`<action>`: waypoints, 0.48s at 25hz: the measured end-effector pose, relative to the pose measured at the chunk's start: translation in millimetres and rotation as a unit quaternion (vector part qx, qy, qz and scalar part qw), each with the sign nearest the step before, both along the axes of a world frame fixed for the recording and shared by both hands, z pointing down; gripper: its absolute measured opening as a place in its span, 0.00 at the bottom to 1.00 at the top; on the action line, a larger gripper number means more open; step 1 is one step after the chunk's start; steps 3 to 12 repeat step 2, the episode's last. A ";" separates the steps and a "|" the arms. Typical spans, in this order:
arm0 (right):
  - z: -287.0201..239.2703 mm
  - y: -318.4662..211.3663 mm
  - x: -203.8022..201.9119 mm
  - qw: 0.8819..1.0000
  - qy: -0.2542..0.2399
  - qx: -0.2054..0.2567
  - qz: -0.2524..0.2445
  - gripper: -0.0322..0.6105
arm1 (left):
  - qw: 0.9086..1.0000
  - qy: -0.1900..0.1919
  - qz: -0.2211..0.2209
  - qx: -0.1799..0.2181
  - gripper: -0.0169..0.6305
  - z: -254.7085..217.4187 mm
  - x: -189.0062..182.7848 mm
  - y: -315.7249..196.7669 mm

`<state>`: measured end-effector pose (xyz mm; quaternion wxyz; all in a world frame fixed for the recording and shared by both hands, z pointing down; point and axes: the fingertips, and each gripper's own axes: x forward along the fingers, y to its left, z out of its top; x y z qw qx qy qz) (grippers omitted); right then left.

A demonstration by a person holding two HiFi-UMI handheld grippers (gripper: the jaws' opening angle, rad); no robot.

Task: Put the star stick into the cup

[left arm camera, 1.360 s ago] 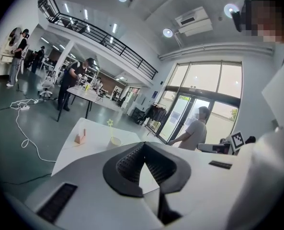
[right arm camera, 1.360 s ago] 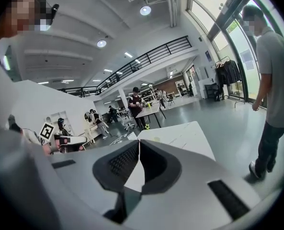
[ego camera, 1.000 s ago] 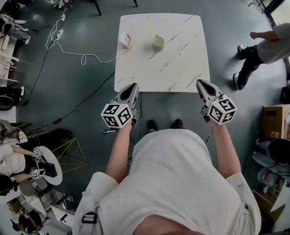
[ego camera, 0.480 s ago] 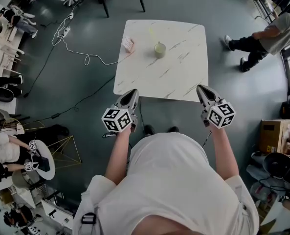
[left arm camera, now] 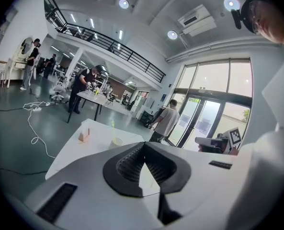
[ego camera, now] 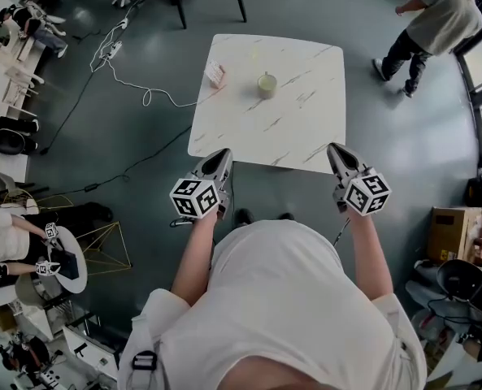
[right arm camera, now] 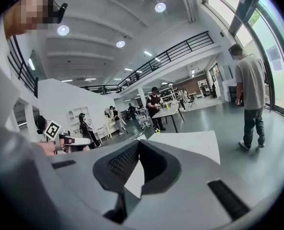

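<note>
A pale green cup (ego camera: pixel 267 84) stands on the far half of the white marble table (ego camera: pixel 289 124). In the left gripper view a thin yellow-green stick (left arm camera: pixel 113 127) rises upright out of the cup (left arm camera: pixel 116 141). Its yellow star (right arm camera: pixel 157 131) shows small in the right gripper view. My left gripper (ego camera: pixel 221 153) is shut and empty at the table's near left edge, its jaws meeting at the tip (left arm camera: pixel 143 145). At the near right edge my right gripper (ego camera: pixel 334 149) is also shut and empty (right arm camera: pixel 140 142). Both are far short of the cup.
A small pink and white box (ego camera: pixel 214 73) sits at the table's far left, left of the cup. A white cable (ego camera: pixel 135 88) trails over the floor to the left. A person (ego camera: pixel 432 19) walks at the upper right. Cardboard boxes (ego camera: pixel 456 230) stand on the right.
Both grippers stay shut at the table's near edge. The bystander on the right has walked away toward the upper right. The table sits slightly lower in the view.
</note>
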<state>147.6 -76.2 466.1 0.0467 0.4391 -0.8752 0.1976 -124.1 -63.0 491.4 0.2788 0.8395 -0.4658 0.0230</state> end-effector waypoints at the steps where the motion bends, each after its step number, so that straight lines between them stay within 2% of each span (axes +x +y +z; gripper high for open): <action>1: 0.1 -0.4 0.7 1.000 0.000 0.000 0.000 0.09 | 1.000 0.001 0.000 0.000 0.05 0.2 0.1 -0.5; 12: 0.2 -0.8 1.5 1.000 0.000 0.001 0.001 0.09 | 1.000 0.001 0.000 0.000 0.05 0.5 0.3 -1.0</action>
